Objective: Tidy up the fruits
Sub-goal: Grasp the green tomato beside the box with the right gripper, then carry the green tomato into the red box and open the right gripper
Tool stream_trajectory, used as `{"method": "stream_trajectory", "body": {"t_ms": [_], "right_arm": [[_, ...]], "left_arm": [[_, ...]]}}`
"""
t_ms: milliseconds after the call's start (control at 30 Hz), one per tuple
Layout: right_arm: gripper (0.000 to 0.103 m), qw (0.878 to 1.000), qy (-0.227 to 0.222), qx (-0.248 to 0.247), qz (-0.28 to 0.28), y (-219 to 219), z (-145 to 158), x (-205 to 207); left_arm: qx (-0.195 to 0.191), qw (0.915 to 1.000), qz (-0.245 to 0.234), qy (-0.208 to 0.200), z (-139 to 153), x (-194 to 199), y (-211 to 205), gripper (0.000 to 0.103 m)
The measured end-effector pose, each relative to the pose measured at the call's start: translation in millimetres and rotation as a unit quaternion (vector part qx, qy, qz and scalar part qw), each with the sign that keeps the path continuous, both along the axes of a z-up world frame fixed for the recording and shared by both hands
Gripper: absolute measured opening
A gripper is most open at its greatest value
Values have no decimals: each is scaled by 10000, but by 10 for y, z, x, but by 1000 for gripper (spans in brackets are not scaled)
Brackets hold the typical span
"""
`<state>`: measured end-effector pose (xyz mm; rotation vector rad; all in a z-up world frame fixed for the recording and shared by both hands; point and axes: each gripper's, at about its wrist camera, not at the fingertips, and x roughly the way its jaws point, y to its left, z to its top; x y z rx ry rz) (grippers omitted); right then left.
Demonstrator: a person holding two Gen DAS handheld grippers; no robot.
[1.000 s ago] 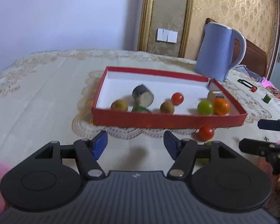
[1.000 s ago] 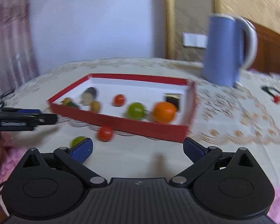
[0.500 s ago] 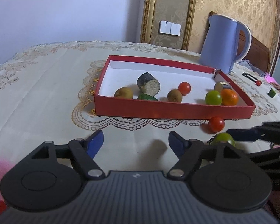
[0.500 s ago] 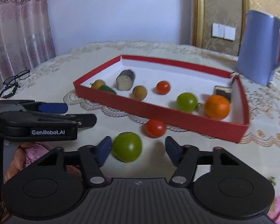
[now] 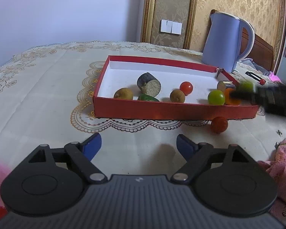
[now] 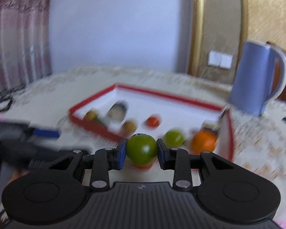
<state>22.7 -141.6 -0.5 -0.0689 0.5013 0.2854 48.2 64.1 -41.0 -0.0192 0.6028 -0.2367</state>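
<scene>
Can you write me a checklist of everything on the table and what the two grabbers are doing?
Surface: table with cream lace cloth.
Job's things: red box holding fruit, among them a green one and an orange; a red tomato lies outside, by the front wall.
Clutter: blue kettle behind the box; pink cloth.
Grippers: left hand-held gripper has nothing between its jaws, which are opening; right hand-held gripper is closing on a green tomato, pads touching.
Cables: nothing seen.
Surroundings: wall switches, gold wallpaper, curtain.
</scene>
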Motion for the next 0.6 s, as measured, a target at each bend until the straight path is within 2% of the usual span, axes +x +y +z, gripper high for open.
{"method": "stream_trajectory", "body": {"t_ms": [67, 133, 300, 367, 600], "right_arm": [[32, 9996, -147, -47, -226, -68, 107, 171], [33, 9989, -115, -169, -433, -113, 156, 454], [33, 9962, 409, -230, -737, -212, 16, 1117], [32, 9950, 699, -201, -681, -214, -86, 1313], [33, 9920, 1064, -298, -615, -104, -319, 1515]], "left_arm": [[4, 10000, -16, 4, 1, 2, -1, 88], [-15, 10000, 2, 16, 0, 0, 8, 90], [-9, 10000, 16, 19, -5, 5, -1, 90], [29, 10000, 16, 20, -7, 7, -12, 90], [81, 10000, 41, 23, -13, 7, -25, 90]]}}
